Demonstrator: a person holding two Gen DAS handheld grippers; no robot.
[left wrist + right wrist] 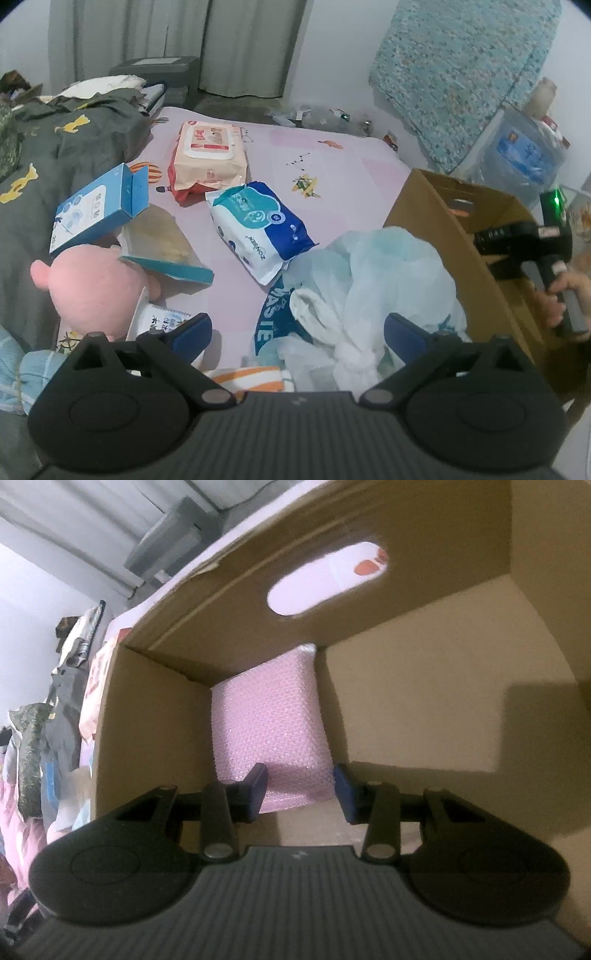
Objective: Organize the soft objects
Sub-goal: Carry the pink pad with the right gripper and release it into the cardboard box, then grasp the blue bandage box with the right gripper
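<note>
- The left tool has its jaws spread wide, with nothing between the pads. It hangs just above a knotted white plastic bag that lies on the bed against the cardboard box.
- The right tool is inside the box, with the pink bubble-wrap pack between its jaws. The jaws are partly closed, but I cannot tell whether the pads press on the pack or have let it go.
- Risk: the bag is thin and slack. A bite on loose film alone could slip or tear, and the contents could sag out. The knot looks like the firmer hold.
- Risk: a striped cloth lies just under the left tool and could be caught along with the bag.
- Risk: both tools work near the same box wall. The hand on the right tool is close to where the bag would go in, so they could collide.
- Risk: the box stands on soft bedding, so a push on its wall may tip or slide it.
- Still on the bed: a blue wipes pack, a red wipes pack, a blue carton and a pink plush.
- The bed sheet is pale pink with small prints. A dark quilt is heaped to the left.
- Beyond are grey curtains, a pale wall and a speckled teal mat leaning against it.
</note>
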